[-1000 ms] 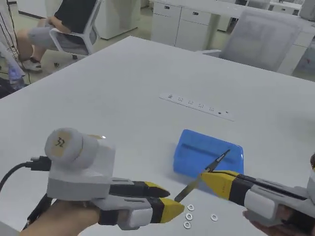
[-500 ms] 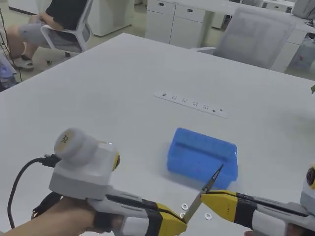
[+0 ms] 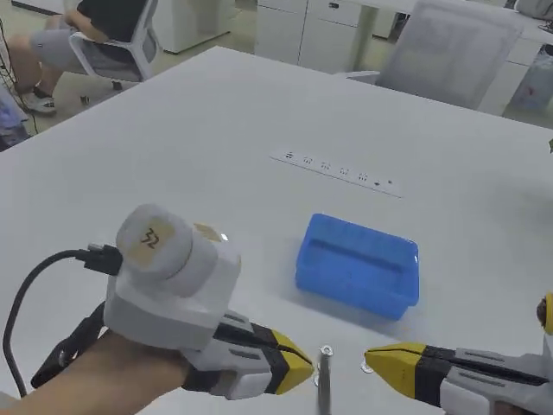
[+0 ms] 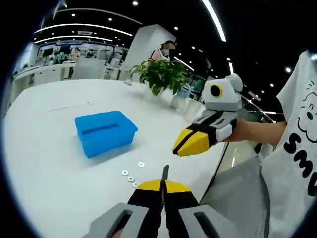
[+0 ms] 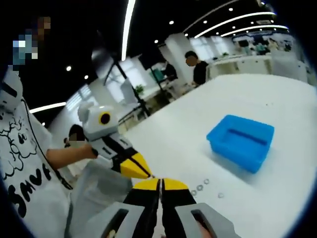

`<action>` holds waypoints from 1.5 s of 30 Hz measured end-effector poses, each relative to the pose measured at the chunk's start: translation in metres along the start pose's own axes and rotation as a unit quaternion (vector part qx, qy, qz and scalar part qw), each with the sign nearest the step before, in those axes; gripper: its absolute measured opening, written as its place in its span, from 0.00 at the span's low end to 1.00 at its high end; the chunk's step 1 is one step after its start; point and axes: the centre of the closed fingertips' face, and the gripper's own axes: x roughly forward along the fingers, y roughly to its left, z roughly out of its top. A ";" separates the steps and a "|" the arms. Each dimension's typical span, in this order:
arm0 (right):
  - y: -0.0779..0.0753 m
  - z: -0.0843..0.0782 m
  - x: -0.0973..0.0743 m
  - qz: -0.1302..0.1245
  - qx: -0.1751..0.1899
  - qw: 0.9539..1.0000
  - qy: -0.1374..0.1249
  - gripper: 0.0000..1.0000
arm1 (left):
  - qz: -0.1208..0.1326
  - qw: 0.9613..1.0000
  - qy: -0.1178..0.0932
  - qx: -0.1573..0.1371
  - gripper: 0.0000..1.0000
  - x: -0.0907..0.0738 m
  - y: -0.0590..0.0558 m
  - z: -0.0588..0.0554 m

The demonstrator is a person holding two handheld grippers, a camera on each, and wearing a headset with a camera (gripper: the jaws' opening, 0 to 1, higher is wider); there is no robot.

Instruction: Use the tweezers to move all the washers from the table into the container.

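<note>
A blue container stands on the white table; it also appears in the left gripper view and the right gripper view. Several small washers lie on the table in front of it, between the two grippers. My left gripper is shut on the thin metal tweezers, whose tip rises from between its jaws. My right gripper points at it from the right, shut, with nothing seen in it. One washer lies by the right gripper's tip.
A power strip is set into the table beyond the container. Office chairs and a seated person are past the far edges. A potted plant stands behind the table. A black cable trails from the left gripper.
The tweezers have swung from slanting up toward the container to nearly upright. The left gripper has come up and closer to the head camera. The head view has shifted.
</note>
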 end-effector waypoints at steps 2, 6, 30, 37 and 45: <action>0.001 -0.009 0.007 -0.006 -0.032 0.999 0.026 0.08 | 0.001 1.000 -0.004 0.004 0.00 0.001 -0.002 0.001; -0.007 -0.044 0.026 -0.033 -0.091 0.989 0.113 0.16 | 0.023 1.000 0.009 0.011 0.00 0.006 0.004 -0.009; -0.020 -0.075 0.024 -0.057 0.004 0.993 0.102 0.12 | 0.127 0.983 0.123 0.053 0.03 0.042 0.075 -0.070; -0.017 -0.075 0.031 -0.056 0.009 0.993 0.104 0.10 | 0.121 0.979 0.138 0.086 0.02 0.041 0.077 -0.071; -0.018 -0.079 0.039 -0.064 0.076 0.991 0.087 0.09 | 0.112 0.981 0.139 0.079 0.01 0.037 0.065 -0.066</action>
